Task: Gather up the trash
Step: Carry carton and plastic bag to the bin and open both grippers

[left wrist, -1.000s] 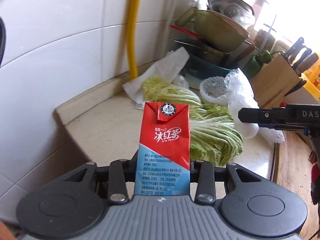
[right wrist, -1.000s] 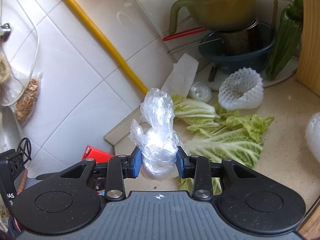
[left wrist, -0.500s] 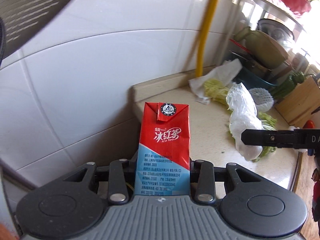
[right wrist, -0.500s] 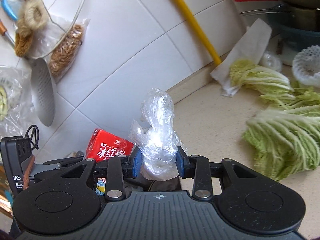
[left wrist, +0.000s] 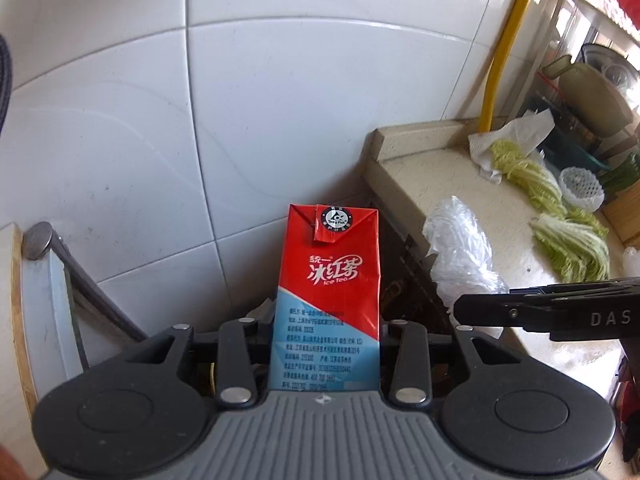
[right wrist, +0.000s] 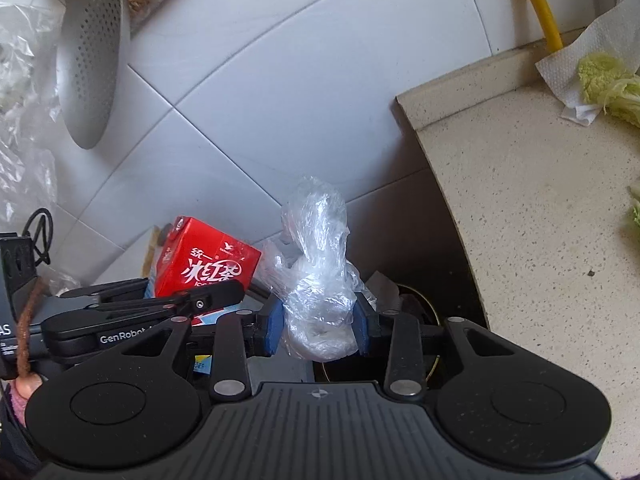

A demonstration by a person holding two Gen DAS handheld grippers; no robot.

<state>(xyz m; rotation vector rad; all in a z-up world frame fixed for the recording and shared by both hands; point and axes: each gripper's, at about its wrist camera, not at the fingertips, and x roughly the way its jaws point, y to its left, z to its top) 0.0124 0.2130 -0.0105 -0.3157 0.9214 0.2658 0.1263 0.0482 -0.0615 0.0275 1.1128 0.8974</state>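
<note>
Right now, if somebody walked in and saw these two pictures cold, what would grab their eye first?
Probably the red and blue ice tea carton, upright between the left gripper fingers, in front of the white tiled wall. Next, the crumpled clear plastic bag clamped in the right gripper, just off the end of the speckled counter. Beyond, cabbage leaves lie on that counter.

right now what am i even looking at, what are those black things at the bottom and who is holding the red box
No robot here: a person carries a hand-held gripping tool in each hand, each with a camera looking along its fingers. The black shapes at the bottom are the tools themselves. The left tool grips a red and blue ice tea carton. The right tool grips a crumpled clear plastic bag. Each view also shows the other tool from the side. On the beige countertop lie cabbage leaves and a paper towel.
</note>
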